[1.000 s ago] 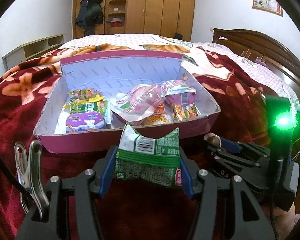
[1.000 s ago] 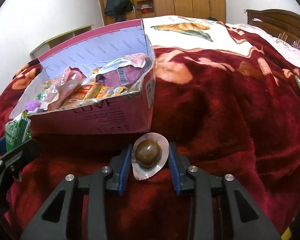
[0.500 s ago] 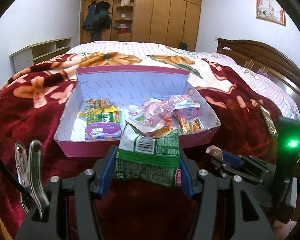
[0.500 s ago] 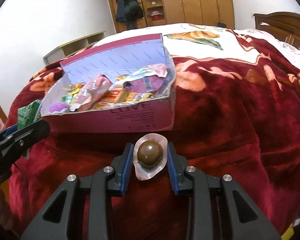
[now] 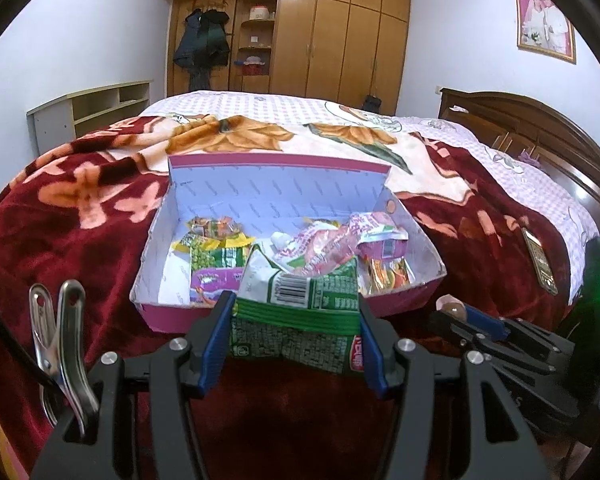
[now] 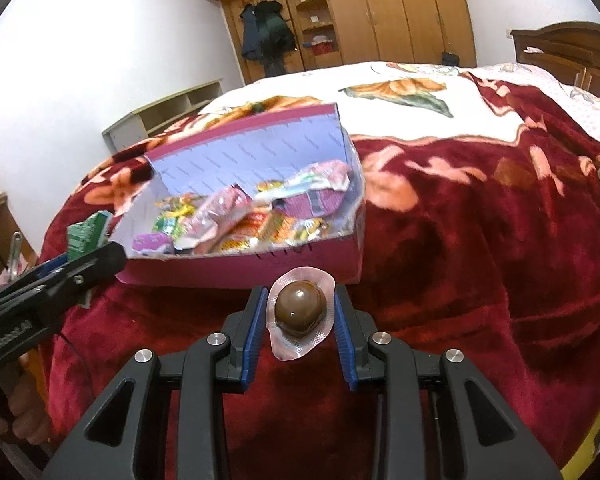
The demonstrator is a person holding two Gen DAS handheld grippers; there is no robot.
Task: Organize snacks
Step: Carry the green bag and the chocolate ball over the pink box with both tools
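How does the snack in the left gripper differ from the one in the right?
The green packet is a flat, crinkled printed bag with a barcode; the sealed brown egg is round and glossy in clear plastic. The packet fills a wide finger gap; the egg a narrower one. Both are clamped short of the pink box.

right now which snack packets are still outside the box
Two: the green packet clamped in the left gripper, and the brown sealed egg in the right gripper. The others lie inside the pink box.

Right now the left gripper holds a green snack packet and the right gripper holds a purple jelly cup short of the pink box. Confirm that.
Not quite. The right wrist view shows the right gripper shut on a brown sealed egg, not a purple jelly cup. The left gripper does hold the green snack packet, short of the pink box.
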